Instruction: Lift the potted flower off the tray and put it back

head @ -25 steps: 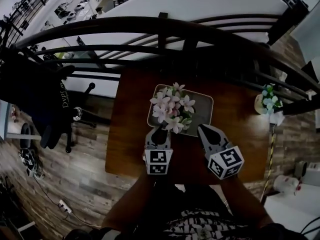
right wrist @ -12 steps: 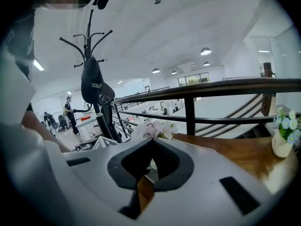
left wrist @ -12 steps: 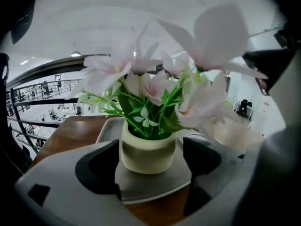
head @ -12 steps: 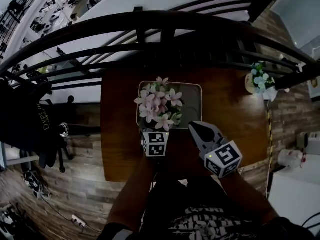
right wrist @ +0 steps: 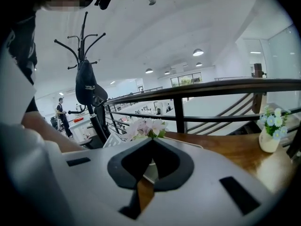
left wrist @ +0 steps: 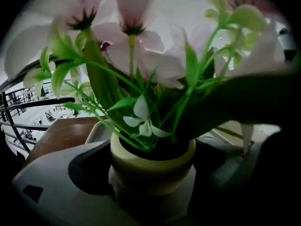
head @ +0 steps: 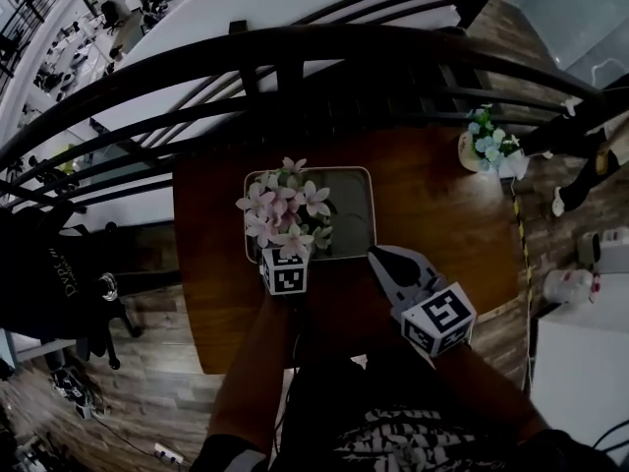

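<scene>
**A:** How are the two hands held?

**B:** Both forearms reach forward from the body. The left gripper (head: 285, 256) points ahead and downward, its marker cube just below the blossoms. The right gripper (head: 381, 258) sits beside it, angled inward and tipped down, with its tips at the near edge of the tray (head: 359, 214).

**A:** And the jaws?

**B:** The left jaws have just been opening and now stand wide, one on each side of the cream pot, with neither pad pressing on it. The right jaws are together with nothing between them.

**A:** Where is the potted flower (head: 285, 214)?

**B:** It stands upright on the left half of the tray, on the wooden table (head: 432, 224).

**A:** What does each view add?

**B:** The left gripper view shows the pot (left wrist: 153, 166) and its green stems, which the blossoms cover from above. The head view shows the whole tray. The right gripper view looks level and takes in the small vase of blue flowers (right wrist: 272, 131), the dark railing (right wrist: 211, 86), a coat stand (right wrist: 87, 84) and a distant person (right wrist: 61, 109)
</scene>
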`<action>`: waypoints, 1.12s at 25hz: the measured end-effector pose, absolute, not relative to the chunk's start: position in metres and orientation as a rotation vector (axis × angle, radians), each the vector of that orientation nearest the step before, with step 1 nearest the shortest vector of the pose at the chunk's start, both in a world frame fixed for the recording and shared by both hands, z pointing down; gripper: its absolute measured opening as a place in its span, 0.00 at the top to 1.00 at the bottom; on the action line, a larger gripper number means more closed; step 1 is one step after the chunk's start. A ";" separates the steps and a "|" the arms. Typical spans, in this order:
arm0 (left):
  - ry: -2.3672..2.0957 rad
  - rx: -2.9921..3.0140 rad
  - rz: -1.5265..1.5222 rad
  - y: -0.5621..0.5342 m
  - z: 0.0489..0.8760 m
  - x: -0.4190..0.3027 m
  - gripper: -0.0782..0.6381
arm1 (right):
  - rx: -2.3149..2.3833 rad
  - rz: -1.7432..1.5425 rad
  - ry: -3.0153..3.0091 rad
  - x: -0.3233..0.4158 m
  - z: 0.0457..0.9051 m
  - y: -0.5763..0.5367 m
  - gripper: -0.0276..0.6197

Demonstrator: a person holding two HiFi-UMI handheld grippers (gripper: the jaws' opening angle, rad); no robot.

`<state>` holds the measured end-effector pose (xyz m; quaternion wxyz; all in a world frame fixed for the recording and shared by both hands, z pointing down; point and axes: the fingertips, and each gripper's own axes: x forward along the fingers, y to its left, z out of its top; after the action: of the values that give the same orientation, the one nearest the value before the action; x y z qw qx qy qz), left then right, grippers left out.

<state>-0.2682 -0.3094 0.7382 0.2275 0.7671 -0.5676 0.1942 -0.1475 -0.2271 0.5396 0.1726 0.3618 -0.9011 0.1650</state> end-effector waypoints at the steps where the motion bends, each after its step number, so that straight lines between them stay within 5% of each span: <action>1: -1.557 2.114 0.532 -0.311 0.740 -0.268 0.21 | 1.038 0.469 -2.552 -0.143 0.538 -0.228 0.96; 28: -1.735 2.068 0.455 -0.301 0.691 -0.262 0.21 | 0.903 0.480 -2.572 -0.091 0.520 -0.253 0.96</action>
<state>-0.2615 -0.3006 0.6912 0.2008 0.7400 -0.6209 0.1630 -0.0913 -0.2525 0.5196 0.1859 0.3205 -0.9131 0.1705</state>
